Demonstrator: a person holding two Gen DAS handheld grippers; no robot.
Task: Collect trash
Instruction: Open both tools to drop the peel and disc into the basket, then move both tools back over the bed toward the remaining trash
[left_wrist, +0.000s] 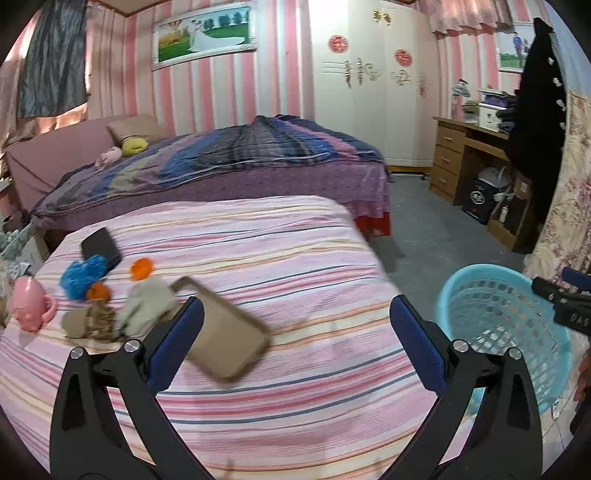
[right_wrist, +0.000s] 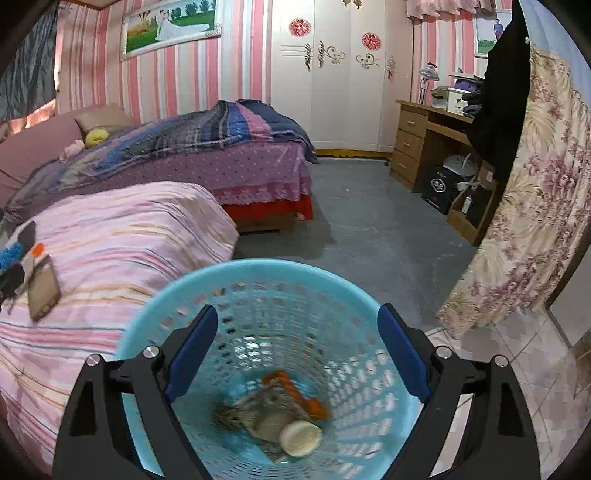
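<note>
I am holding my right claw (right_wrist: 297, 347) wide and empty over the blue basket (right_wrist: 184, 295), my left claw (left_wrist: 295, 332) gaping above the striped bed (left_wrist: 277, 236)

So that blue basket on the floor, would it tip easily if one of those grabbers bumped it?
Probably. The basket looks like thin plastic full of holes, so likely light. It seems narrower at the bottom than at the rim, which favours tipping. Only a few scraps lie inside, so little weighs it down. A push near the rim would likely slide or topple it.
</note>
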